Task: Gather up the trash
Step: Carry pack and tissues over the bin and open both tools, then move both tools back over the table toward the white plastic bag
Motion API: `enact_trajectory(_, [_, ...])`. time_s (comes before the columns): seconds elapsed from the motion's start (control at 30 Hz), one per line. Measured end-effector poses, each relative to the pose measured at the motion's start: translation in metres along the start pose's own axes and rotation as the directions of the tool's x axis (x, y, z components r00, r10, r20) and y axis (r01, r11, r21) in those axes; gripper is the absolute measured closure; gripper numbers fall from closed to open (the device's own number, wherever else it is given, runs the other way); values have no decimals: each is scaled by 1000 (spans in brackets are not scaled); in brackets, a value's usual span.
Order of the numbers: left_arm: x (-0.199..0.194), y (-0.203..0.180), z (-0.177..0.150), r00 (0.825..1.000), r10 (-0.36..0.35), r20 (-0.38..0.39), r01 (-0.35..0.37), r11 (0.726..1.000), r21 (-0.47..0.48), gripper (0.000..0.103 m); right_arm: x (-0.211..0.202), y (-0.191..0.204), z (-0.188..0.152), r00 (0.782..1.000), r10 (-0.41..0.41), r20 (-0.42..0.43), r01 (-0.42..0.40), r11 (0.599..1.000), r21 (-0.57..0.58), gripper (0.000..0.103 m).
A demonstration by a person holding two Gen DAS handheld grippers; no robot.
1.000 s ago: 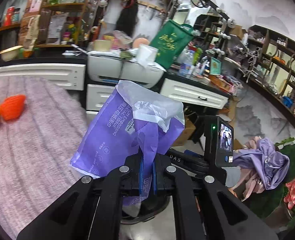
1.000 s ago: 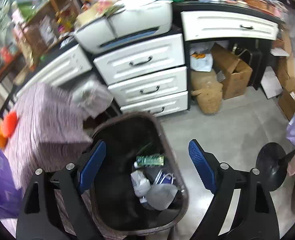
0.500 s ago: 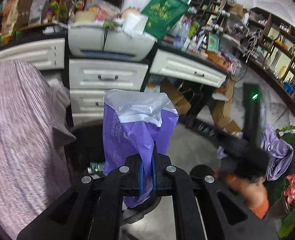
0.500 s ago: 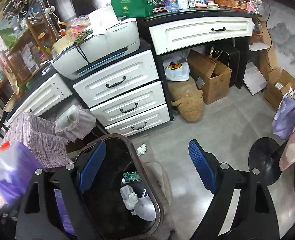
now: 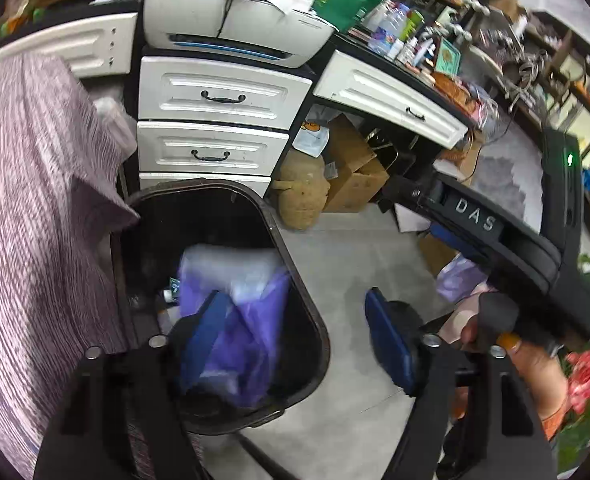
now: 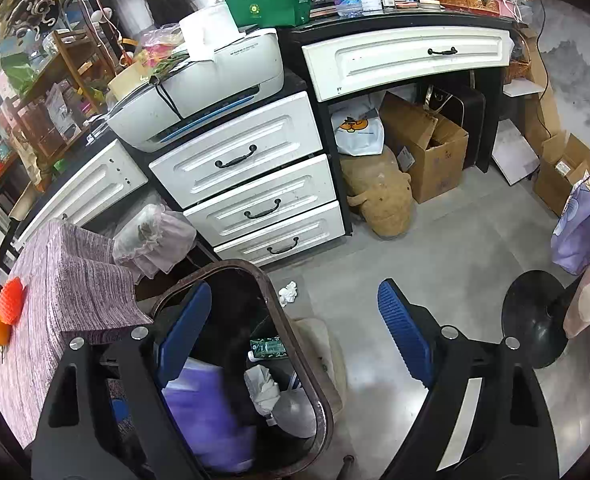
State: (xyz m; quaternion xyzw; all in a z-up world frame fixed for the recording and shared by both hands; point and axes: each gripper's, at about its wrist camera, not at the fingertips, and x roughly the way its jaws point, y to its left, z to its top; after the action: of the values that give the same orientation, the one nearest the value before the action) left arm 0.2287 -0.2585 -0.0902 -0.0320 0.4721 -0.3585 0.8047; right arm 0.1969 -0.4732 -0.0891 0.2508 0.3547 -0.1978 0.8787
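Just released: left gripper [image 5: 295, 344] jaws sprung apart, purple tissue wrapper [image 5: 239, 320] dropped into trash bin [image 5: 295, 264]. Right gripper [image 6: 295, 332] spread, empty. Left: crumpled tissue [image 6: 287, 293] beside bin.

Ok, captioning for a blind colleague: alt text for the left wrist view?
The purple plastic bag sits blurred inside the dark trash bin, below the left gripper, whose jaws have just opened. White drawers stand behind, and a striped cloth lies left.

Bright even light, fisheye-bent edges, some blur
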Motion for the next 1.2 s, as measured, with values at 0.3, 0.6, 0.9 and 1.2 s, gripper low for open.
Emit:
enact_trajectory(0.3, [-29, -24, -6, 999, 25, 32, -29, 993, 116, 15, -2, 5, -3, 1000, 8, 7, -8, 1000, -7, 12])
enact_trajectory(0.6, [-104, -28, -18, 981, 50, 189, -79, 986, 150, 6, -24, 38, -6, 992, 116, 55, -111, 990, -88, 9])
enact_trajectory(0.9, [-155, 26, -25, 986, 78, 147, -85, 996, 40, 6, -48, 93, -19, 971, 230, 65, -210, 951, -226, 6])
enact_trajectory(1.2, [-220, 93, -44, 935, 250, 251, -242, 968, -62, 6, -58, 152, -37, 952, 305, 10, -286, 901, -327, 6])
